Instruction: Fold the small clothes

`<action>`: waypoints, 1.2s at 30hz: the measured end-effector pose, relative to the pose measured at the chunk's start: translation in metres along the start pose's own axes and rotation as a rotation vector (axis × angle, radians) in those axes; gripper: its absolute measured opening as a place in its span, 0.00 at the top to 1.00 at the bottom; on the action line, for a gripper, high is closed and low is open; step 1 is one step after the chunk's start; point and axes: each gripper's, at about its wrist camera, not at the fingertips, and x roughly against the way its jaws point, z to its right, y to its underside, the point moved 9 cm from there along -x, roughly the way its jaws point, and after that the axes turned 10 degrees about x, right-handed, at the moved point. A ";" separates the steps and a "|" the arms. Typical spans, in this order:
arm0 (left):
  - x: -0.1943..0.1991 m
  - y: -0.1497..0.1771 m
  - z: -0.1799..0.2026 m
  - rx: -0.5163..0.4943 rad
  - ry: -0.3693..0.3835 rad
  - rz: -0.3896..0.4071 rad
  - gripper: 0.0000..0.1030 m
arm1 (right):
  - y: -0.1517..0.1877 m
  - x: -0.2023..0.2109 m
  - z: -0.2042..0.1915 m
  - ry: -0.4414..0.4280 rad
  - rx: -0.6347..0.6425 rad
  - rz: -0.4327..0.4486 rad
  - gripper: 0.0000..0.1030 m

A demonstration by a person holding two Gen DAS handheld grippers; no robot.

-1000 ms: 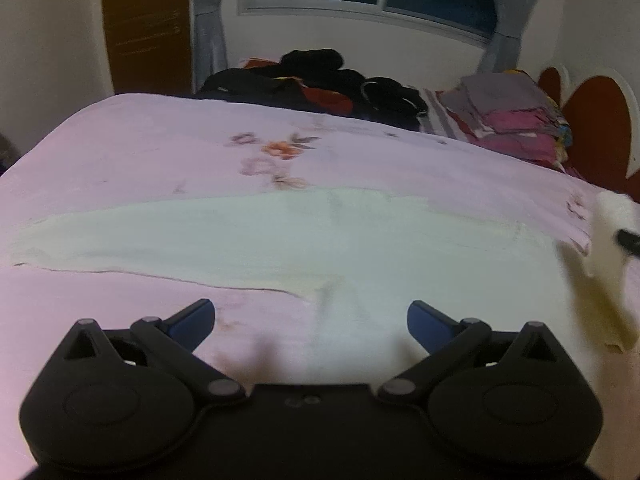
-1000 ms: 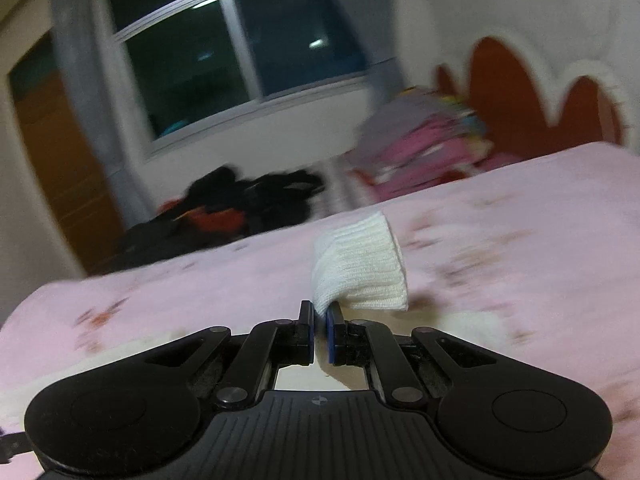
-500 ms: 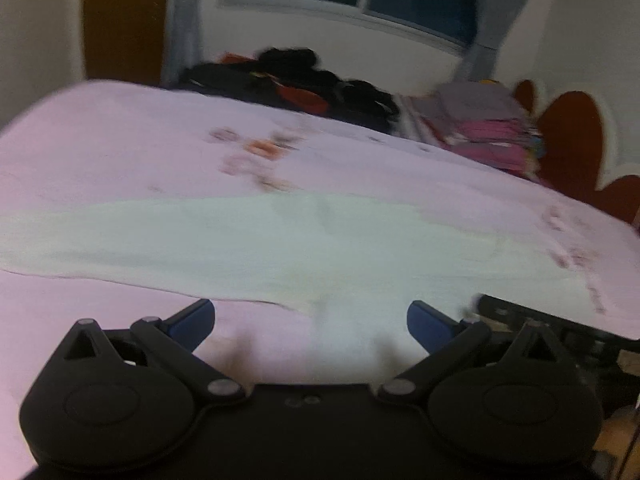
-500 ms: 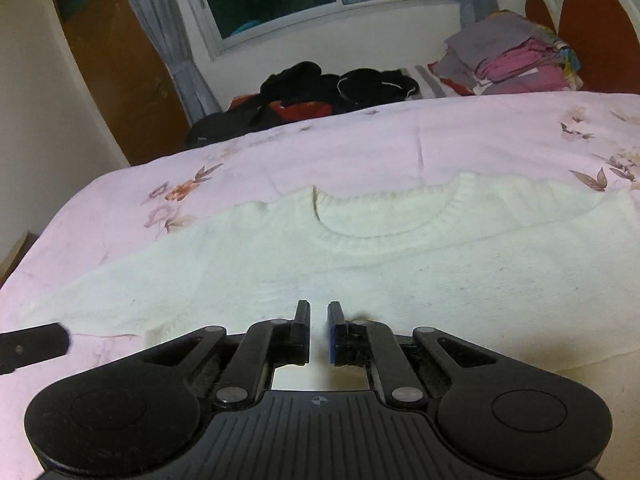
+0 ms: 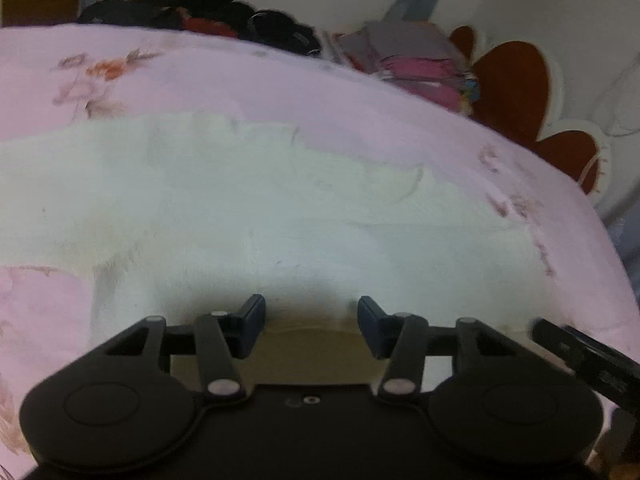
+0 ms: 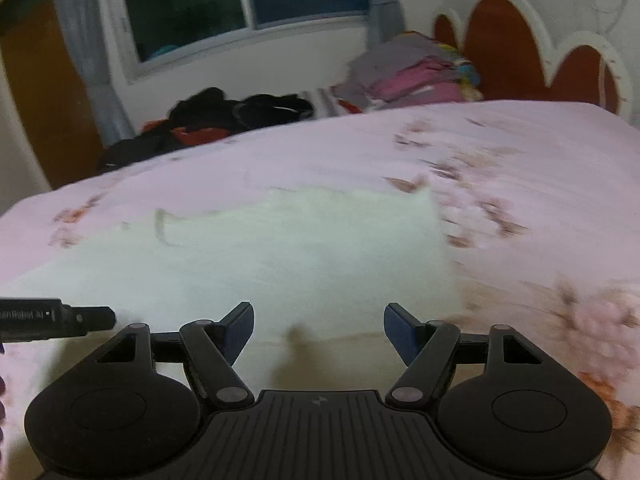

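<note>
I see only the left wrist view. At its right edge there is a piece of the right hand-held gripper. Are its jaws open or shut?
Observer: Open. The right hand-held gripper has just been opening its jaws. No cloth is between the pads; the cream sweater lies beneath.
Operator: Does a sleeve stick out on that side?
Observer: No. In the right wrist view the sweater's right edge runs straight on the pink bedsheet.
</note>
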 end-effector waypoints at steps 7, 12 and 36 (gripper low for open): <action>0.001 0.004 0.002 -0.013 -0.063 0.044 0.40 | 0.019 -0.001 0.032 0.039 -0.022 -0.036 0.31; -0.003 0.003 0.006 -0.040 -0.063 0.050 0.22 | 0.021 -0.003 0.035 0.037 -0.018 -0.044 0.31; 0.077 -0.082 -0.023 0.112 0.087 0.284 0.92 | 0.011 -0.044 0.039 0.055 -0.032 -0.049 0.72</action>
